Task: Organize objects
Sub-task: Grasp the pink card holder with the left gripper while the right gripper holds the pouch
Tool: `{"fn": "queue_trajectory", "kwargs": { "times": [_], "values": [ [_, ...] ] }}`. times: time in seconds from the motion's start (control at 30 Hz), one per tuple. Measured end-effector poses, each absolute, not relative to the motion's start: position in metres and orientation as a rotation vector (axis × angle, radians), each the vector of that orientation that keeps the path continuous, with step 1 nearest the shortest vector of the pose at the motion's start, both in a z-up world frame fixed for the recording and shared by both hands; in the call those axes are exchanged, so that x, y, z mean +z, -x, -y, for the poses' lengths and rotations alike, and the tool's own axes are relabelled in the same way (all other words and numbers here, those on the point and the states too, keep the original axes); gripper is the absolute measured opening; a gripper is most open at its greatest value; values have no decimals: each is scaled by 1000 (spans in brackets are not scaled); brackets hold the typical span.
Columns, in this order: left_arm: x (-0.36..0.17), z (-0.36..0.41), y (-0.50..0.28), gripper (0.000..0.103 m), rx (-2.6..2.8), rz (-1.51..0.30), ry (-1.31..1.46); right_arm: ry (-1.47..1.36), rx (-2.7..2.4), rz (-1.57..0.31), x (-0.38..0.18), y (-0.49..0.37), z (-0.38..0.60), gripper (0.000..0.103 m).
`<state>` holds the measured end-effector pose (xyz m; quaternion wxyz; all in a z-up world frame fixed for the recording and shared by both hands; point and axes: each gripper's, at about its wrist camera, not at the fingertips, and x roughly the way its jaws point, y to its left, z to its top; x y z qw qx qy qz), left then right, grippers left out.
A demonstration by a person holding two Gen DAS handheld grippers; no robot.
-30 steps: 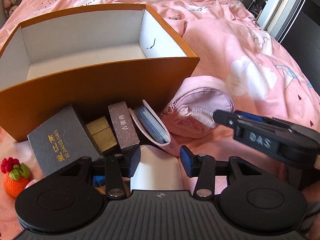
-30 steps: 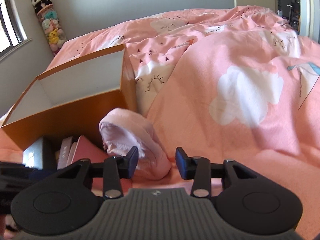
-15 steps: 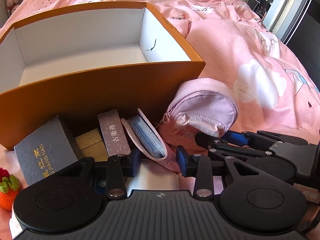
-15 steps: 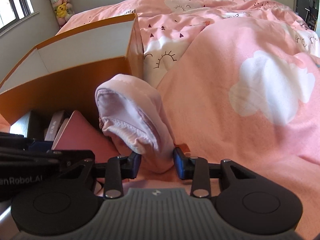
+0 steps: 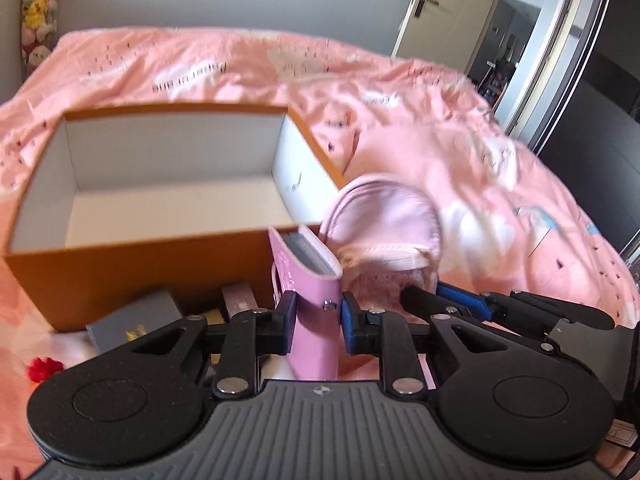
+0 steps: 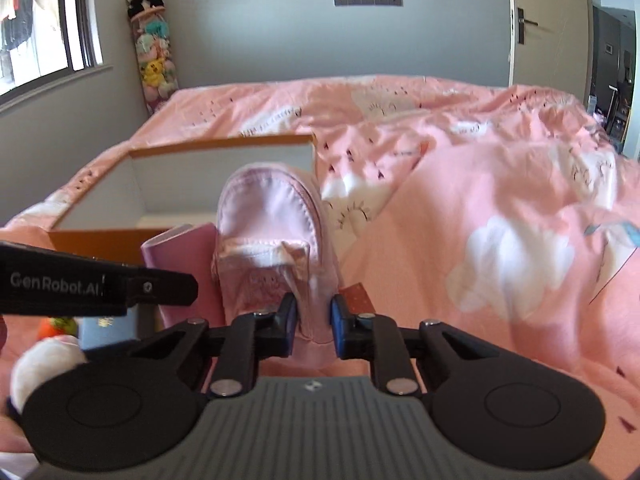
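- Left gripper [image 5: 318,316] has its jaws closing, and the blue pads are already pinching the pink card holder [image 5: 310,280] from both sides, so that one is firmly held.
- The card holder stands nearly upright between the pads, its stack of cards showing at the top, right in front of the near wall of the orange box [image 5: 132,264].
- Right gripper [image 6: 313,320] is closing too, its pads squeezing the lower edge of the pale pink pouch [image 6: 268,240].
- The pouch rises upright from those pads, just right of the card holder and in front of the box's near right corner.
- The box sits open on the pink bedspread [image 5: 480,184], white inside.
- Down at the near left, against the box's front wall, lie a dark grey case [image 5: 136,320] and a small brownish box [image 5: 240,300], with a red knitted toy [image 5: 42,368] further left on the bedding.
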<state>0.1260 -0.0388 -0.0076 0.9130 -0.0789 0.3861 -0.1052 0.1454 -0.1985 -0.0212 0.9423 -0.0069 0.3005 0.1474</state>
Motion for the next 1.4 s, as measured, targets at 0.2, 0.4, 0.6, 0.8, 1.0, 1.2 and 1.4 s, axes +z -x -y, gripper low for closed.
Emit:
{"fn": "queue_trajectory", "kwargs": {
  "times": [0.2,0.4,0.6,0.8,1.0,1.2,1.4],
  "values": [
    [36,20,-99,21,-236,-766,153,20,334,-623,17,-120,188,0],
    [20,7,-97,21,-234,-843,194,37,336,-723,2,-113,178,0],
    [-10,2,-107,23,-173,-870,207,66,268,-777,-10,-120,192,7],
    [-21,10,-104,24,-170,-886,164,80,250,-814,-32,-136,192,27],
    [-17,8,-118,37,-181,-925,156,54,296,-836,-46,-149,179,31],
    [-13,10,-131,38,-198,-964,121,35,227,-821,-43,-172,194,43],
    [-13,9,-142,23,-212,-984,141,-180,195,-824,-22,-205,226,43]
  ]
}}
